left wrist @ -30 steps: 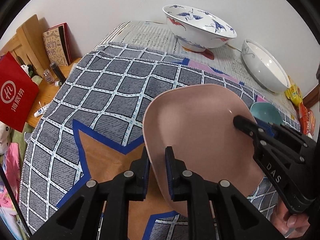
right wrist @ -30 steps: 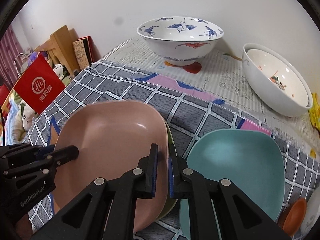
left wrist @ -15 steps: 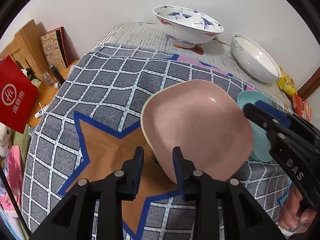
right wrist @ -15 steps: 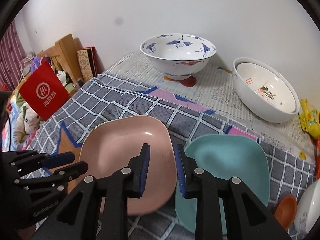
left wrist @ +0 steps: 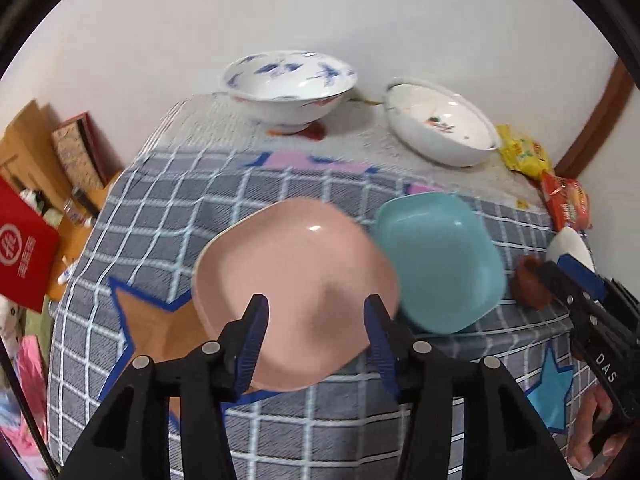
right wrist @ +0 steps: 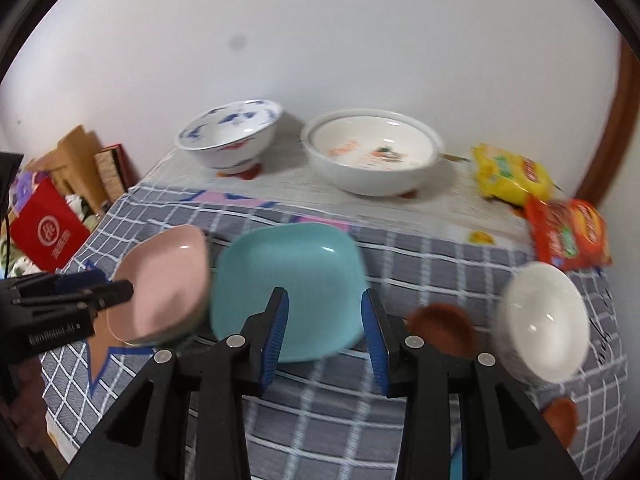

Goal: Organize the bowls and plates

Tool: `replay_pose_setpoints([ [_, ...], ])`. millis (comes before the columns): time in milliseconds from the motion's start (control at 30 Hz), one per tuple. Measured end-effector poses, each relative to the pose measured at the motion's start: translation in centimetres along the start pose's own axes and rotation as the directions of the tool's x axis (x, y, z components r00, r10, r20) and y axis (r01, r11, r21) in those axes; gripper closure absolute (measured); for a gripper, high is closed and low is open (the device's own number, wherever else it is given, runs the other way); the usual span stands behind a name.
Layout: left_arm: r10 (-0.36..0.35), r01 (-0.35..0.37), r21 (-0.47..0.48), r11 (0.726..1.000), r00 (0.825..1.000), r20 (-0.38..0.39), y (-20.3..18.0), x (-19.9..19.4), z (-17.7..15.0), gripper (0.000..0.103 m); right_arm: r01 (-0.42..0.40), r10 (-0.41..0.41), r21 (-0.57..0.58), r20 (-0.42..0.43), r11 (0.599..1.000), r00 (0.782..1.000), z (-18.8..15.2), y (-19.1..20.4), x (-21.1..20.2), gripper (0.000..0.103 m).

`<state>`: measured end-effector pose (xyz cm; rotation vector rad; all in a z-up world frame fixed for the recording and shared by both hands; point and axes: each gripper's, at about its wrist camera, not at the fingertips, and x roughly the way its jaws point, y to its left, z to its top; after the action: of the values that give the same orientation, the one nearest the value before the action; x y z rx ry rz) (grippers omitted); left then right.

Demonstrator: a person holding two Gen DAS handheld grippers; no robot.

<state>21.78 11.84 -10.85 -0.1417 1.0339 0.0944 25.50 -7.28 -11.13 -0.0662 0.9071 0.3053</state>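
A pink square plate lies on the checked cloth, seemingly on top of another plate whose rim shows in the right wrist view. A teal square plate lies just right of it. My left gripper is open and empty, above the pink plate's near edge. My right gripper is open and empty, above the teal plate's near edge. A blue-patterned bowl and a white bowl stand at the back. A small white bowl and small brown dishes lie at the right.
Snack packets lie at the back right of the table. A red bag, books and wooden boards stand beyond the left table edge. The wall is right behind the two big bowls.
Both grippers let go of the pink plate, opened wide and pulled back and up. The pink plate now lies flat. The right gripper shifted right, over the teal plate.
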Motion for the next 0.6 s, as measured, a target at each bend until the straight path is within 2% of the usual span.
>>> replay_pose_setpoints([
  [267, 0.009, -0.01, 0.067, 0.998, 1.0, 0.012, -3.3, 1.0, 2.5, 0.052, 0.008, -0.009, 0.075, 0.007, 0.997, 1.0, -0.5, -4.3, -0.4, 0.065],
  [600, 0.008, -0.007, 0.128, 0.992, 1.0, -0.007, -5.2, 4.5, 4.8, 0.052, -0.036, 0.039, 0.081, -0.029, 0.996, 0.999, -0.5, -3.6, 3.2, 0.065],
])
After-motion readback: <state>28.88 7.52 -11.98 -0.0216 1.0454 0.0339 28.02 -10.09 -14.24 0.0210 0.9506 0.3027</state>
